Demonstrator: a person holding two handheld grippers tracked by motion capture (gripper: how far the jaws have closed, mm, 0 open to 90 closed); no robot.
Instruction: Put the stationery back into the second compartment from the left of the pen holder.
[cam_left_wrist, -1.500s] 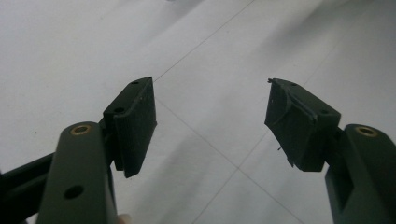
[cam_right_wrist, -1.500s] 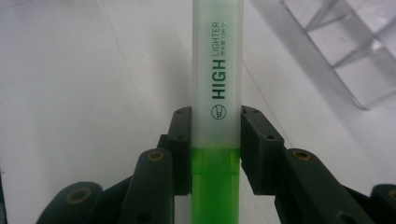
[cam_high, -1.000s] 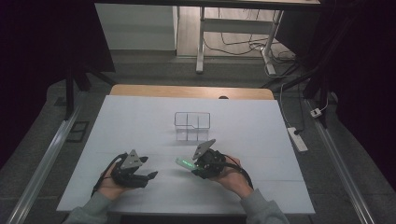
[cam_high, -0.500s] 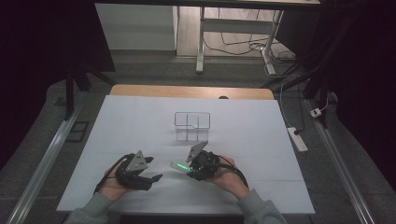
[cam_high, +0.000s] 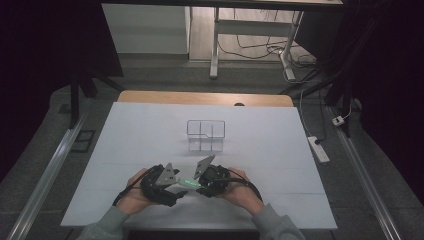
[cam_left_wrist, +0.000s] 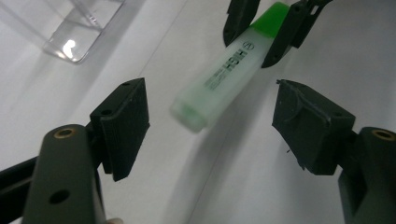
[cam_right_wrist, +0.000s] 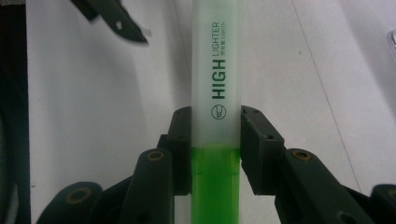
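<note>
Highlighter (cam_right_wrist: 217, 93) sits clamped in the right gripper (cam_right_wrist: 215, 140) above the table (cam_high: 125, 135); the left gripper (cam_left_wrist: 210, 130), jaws just opened, stands apart around its tip. Clear divided container (cam_high: 206, 129) sits beyond, seemingly empty.

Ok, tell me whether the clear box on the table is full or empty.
Empty. In the high view the clear box stands upright on the table with nothing in its compartments; the highlighter is outside it, clamped in the right gripper.
</note>
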